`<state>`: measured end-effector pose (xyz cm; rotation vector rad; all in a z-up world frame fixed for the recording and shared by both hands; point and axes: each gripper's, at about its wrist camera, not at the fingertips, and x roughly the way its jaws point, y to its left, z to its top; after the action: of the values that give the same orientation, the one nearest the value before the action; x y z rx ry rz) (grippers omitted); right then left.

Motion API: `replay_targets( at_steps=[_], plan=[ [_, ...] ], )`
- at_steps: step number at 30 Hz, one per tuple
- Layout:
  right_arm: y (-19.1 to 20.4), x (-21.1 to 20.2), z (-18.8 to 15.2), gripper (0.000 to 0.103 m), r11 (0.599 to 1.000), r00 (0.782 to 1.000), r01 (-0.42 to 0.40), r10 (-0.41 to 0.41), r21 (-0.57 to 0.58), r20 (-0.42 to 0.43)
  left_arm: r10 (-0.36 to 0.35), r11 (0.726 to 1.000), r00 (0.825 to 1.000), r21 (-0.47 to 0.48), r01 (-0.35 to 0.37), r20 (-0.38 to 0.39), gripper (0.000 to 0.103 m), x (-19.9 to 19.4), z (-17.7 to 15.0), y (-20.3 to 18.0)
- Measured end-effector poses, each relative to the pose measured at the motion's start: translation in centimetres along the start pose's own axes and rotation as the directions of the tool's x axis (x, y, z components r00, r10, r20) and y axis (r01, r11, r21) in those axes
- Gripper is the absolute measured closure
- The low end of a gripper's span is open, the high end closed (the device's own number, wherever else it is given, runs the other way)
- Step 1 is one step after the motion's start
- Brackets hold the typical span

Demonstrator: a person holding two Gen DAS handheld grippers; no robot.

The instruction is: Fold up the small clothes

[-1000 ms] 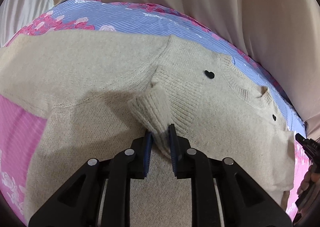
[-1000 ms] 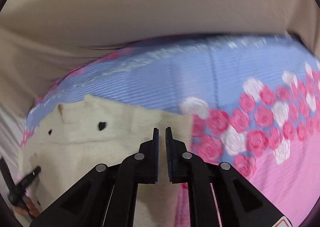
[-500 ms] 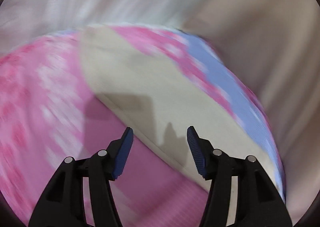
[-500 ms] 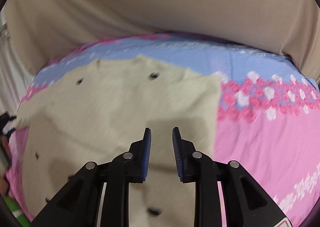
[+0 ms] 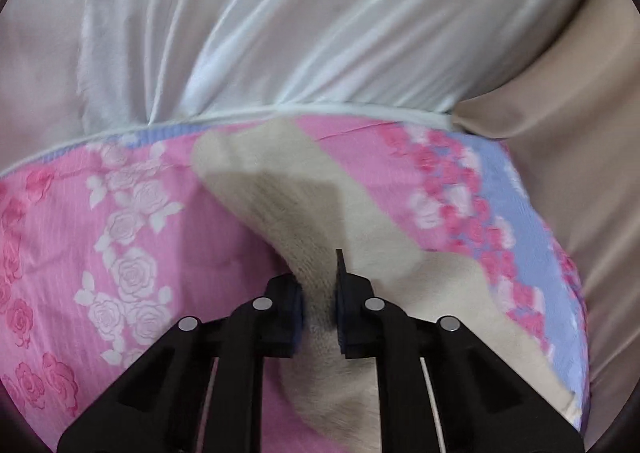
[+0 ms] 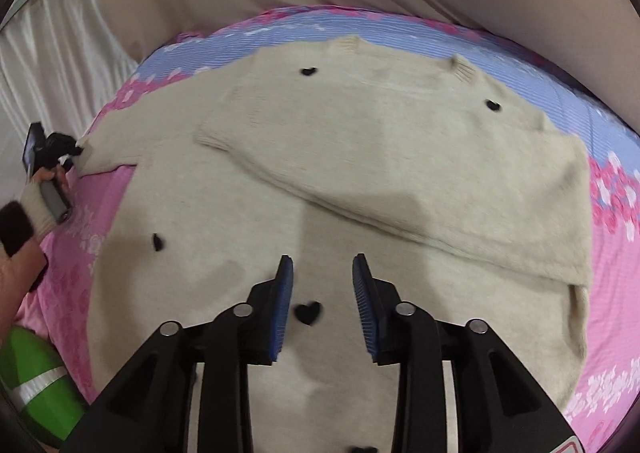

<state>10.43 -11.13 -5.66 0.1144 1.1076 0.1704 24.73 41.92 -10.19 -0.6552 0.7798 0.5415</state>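
Left gripper (image 5: 320,303) pinches cream knit sweater's (image 6: 360,173) outstretched sleeve (image 5: 280,193), probably for folding inward. Right gripper (image 6: 322,293) hovers wide above sweater's body, holding nothing.

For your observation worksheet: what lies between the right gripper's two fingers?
In the right wrist view, the open right gripper has only the cream sweater between its fingers, with one black heart on that stretch.
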Motion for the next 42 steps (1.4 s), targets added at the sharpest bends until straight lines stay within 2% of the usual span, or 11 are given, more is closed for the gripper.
replay_targets(
  at_steps=[5,10,14,17,23,25,28,34,36,38,42],
  plan=[
    [2.6,0.4,0.6,0.071,0.998,0.999,-0.032,0.032,-0.052,-0.010,-0.124,0.991,0.988,0.065,0.119,0.087,0.092,-5.2,0.4,-4.0],
    [2.6,-0.6,0.6,0.071,0.997,0.998,-0.059,0.060,-0.041,0.020,-0.304,0.942,0.944,0.190,0.278,0.129,0.092,-12.6,-0.9,-10.6],
    [1.0,-2.1,0.1,0.071,0.998,0.997,-0.055,0.056,-0.014,0.049,-0.452,0.861,0.886,0.311,0.403,0.104,0.092,-18.2,-4.0,-17.4],
    [-1.0,-3.4,-0.5,0.071,0.999,0.997,-0.035,0.033,0.024,0.071,-0.539,0.793,0.841,0.358,0.493,0.036,0.092,-21.0,-7.3,-21.7],
    [-6.2,-6.1,-2.6,0.070,0.991,0.994,0.031,-0.043,0.127,0.098,-0.606,0.675,0.782,0.425,0.603,-0.147,0.092,-23.5,-16.8,-28.4],
    [-7.9,-6.7,-3.6,0.070,0.986,0.993,0.053,-0.069,0.160,0.095,-0.599,0.651,0.774,0.438,0.620,-0.205,0.092,-23.8,-20.0,-29.6],
    [-10.0,-7.4,-5.1,0.070,0.976,0.992,0.071,-0.091,0.206,0.088,-0.557,0.623,0.777,0.471,0.624,-0.293,0.092,-23.1,-25.1,-31.7],
    [-12.5,-8.1,-8.0,0.070,0.960,0.990,0.100,-0.122,0.263,0.068,-0.403,0.614,0.811,0.531,0.583,-0.424,0.087,-19.7,-34.7,-31.8],
    [-13.0,-8.3,-8.6,0.070,0.956,0.990,0.107,-0.129,0.273,0.064,-0.354,0.618,0.824,0.551,0.561,-0.443,0.077,-19.0,-37.3,-30.5],
    [-13.6,-8.6,-9.3,0.070,0.952,0.989,0.112,-0.135,0.284,0.063,-0.339,0.625,0.827,0.549,0.555,-0.449,0.041,-19.5,-38.7,-29.4],
    [-14.5,-9.2,-9.8,0.066,0.946,0.987,0.112,-0.140,0.306,0.073,-0.394,0.609,0.786,0.505,0.612,-0.477,0.020,-22.6,-39.4,-26.4]
  ],
)
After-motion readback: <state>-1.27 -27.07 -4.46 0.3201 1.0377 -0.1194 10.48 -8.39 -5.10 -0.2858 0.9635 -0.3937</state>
